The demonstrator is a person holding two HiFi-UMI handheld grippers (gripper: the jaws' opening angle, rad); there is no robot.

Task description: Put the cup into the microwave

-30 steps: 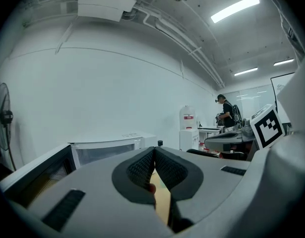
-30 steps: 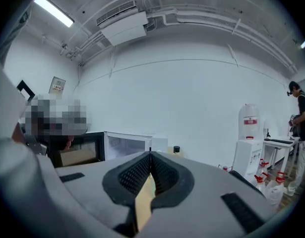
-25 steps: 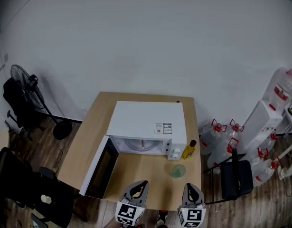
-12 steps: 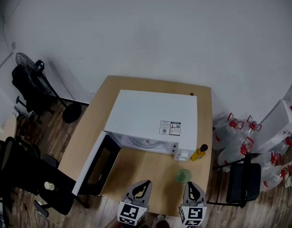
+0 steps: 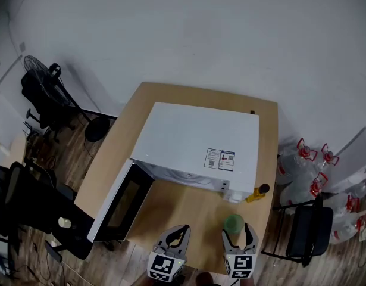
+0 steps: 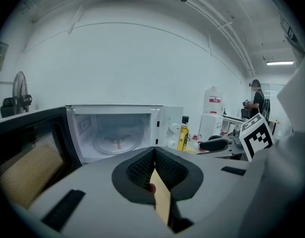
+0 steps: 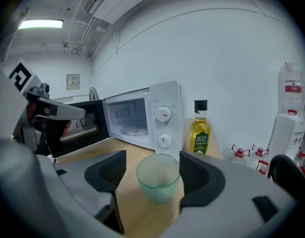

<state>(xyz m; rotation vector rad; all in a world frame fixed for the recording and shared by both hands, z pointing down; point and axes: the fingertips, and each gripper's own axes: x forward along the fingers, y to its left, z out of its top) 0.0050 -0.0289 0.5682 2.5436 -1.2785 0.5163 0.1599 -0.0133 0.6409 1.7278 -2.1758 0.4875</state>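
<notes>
A translucent green cup (image 5: 233,223) (image 7: 158,177) stands upright on the wooden table (image 5: 183,216), just in front of the white microwave (image 5: 197,142) (image 7: 142,115). The microwave's door (image 5: 120,201) hangs wide open to the left, and the glass turntable (image 6: 115,142) inside is bare. My right gripper (image 5: 237,233) (image 7: 154,158) has its jaws opening, one on each side of the cup, and the pads do not press on it. My left gripper (image 5: 180,230) (image 6: 154,152) is shut with nothing in it, near the table's front edge and pointing at the open cavity.
A yellow oil bottle (image 5: 257,193) (image 7: 200,130) stands by the microwave's right front corner, just beyond the cup. Water jugs (image 5: 305,159) and a black chair (image 5: 305,234) are right of the table. A fan (image 5: 43,76) and an office chair (image 5: 28,207) are on the left.
My right gripper was shut short of the cup; now it is open with the cup between its fingers. Both grippers have sunk and moved forward.
</notes>
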